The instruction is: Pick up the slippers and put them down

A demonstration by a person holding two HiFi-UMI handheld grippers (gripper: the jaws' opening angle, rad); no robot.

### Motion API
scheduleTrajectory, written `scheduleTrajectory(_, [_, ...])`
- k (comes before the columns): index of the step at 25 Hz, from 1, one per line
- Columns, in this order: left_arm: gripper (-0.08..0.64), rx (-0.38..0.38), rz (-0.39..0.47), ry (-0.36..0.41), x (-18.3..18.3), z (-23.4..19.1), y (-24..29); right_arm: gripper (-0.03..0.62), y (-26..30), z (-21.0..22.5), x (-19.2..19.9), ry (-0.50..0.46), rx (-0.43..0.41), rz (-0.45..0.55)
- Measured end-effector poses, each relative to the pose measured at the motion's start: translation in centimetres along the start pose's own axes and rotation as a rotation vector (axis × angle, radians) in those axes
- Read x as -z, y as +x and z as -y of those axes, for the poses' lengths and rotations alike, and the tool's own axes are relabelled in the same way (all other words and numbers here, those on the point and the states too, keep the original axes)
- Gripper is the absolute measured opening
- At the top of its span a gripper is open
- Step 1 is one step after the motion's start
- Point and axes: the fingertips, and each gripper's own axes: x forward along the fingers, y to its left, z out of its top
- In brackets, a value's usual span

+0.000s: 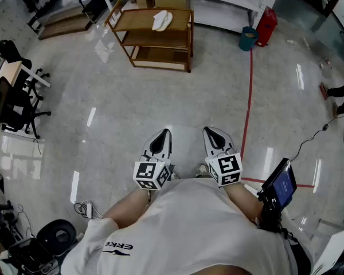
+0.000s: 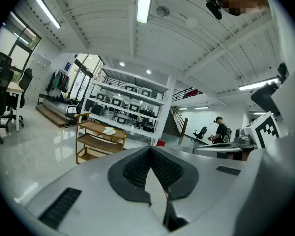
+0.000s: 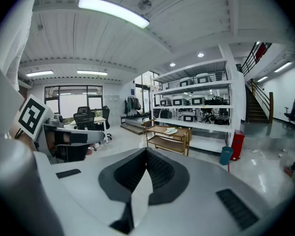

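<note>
A pair of white slippers (image 1: 162, 20) lies on the top shelf of a wooden rack (image 1: 180, 13) far across the floor. The same slippers (image 2: 108, 130) (image 3: 171, 131) appear small and distant in both gripper views. My left gripper (image 1: 163, 135) and right gripper (image 1: 210, 133) are held side by side close to the person's body, pointing toward the rack. The left gripper (image 2: 150, 149) has its jaws closed together with nothing between them. The right gripper (image 3: 146, 151) looks the same, shut and empty.
A teal bin (image 1: 247, 39) and a red container (image 1: 265, 26) stand right of the rack. A red tape line (image 1: 249, 96) runs along the floor. Office chairs (image 1: 8, 105) stand at the left. White shelving (image 3: 196, 102) rises behind the rack. A person (image 2: 220, 130) stands far off.
</note>
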Motion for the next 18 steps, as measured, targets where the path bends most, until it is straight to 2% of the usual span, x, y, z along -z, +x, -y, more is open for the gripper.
scheduleTrajectory(8, [0.003,-0.010,-0.007,-0.005,0.4,0.1,-0.7,0.005,-0.5,-0.2,0.3,-0.004,0.010,0.002])
scheduleTrajectory(13, [0.003,-0.008,-0.006,-0.010,0.6,0.2,-0.6,0.005,-0.9,0.3,-0.6,-0.023,0.043,0.053])
scheduleTrajectory(16, [0.003,-0.005,-0.005,-0.007,0.4,0.2,-0.6,0.005,-1.2,0.3,-1.8,-0.067,0.073,0.093])
scheduleTrajectory(18, [0.003,-0.002,-0.003,-0.004,0.1,0.2,-0.4,0.005,-1.3,0.2,-2.9,-0.133,0.090,0.125])
